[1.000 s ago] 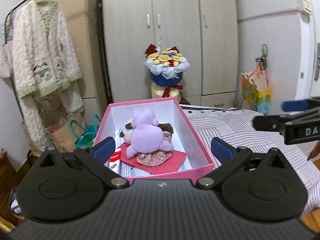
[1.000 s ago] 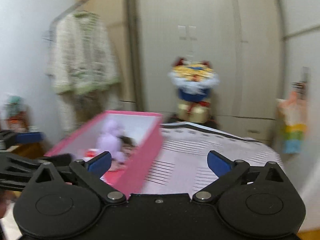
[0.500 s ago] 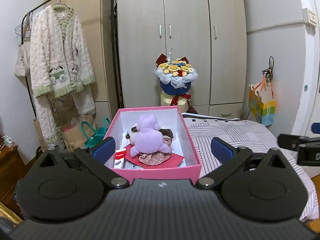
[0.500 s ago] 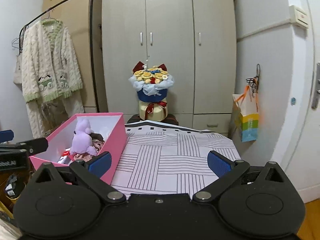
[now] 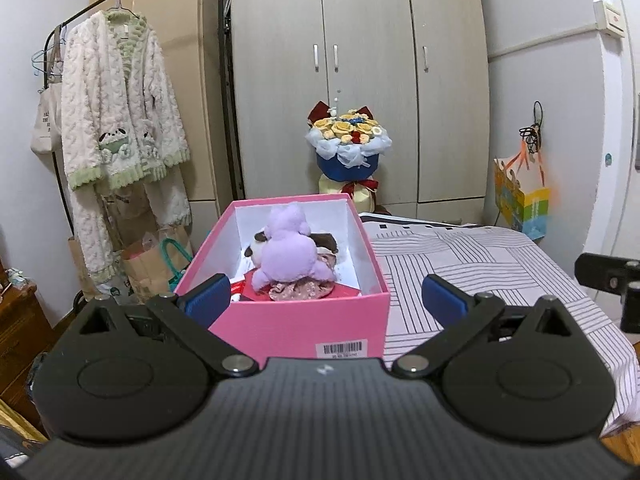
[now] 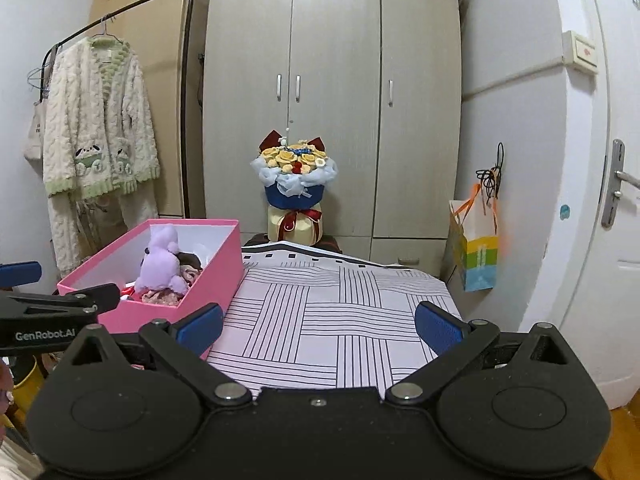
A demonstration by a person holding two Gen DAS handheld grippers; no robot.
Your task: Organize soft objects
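Left wrist: fluffy purple plush toy point(image 5: 286, 254) in pink box point(image 5: 320, 330)

The box point(image 5: 280, 324) stands open on top, plush point(image 5: 286, 250) filling its middle. At three o'clock of it the bed point(image 6: 336, 320) lies bare. A bouquet point(image 6: 294, 184) blocks twelve o'clock.

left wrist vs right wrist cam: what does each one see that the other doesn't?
Left wrist only: barcode label on the pink box's near face, paper bags on the floor under the hanging cardigan.

Right wrist only: door handle at the right edge.

Both: pink box holding a purple plush, striped bedsheet, flower bouquet, wardrobe. Both grippers open, empty.
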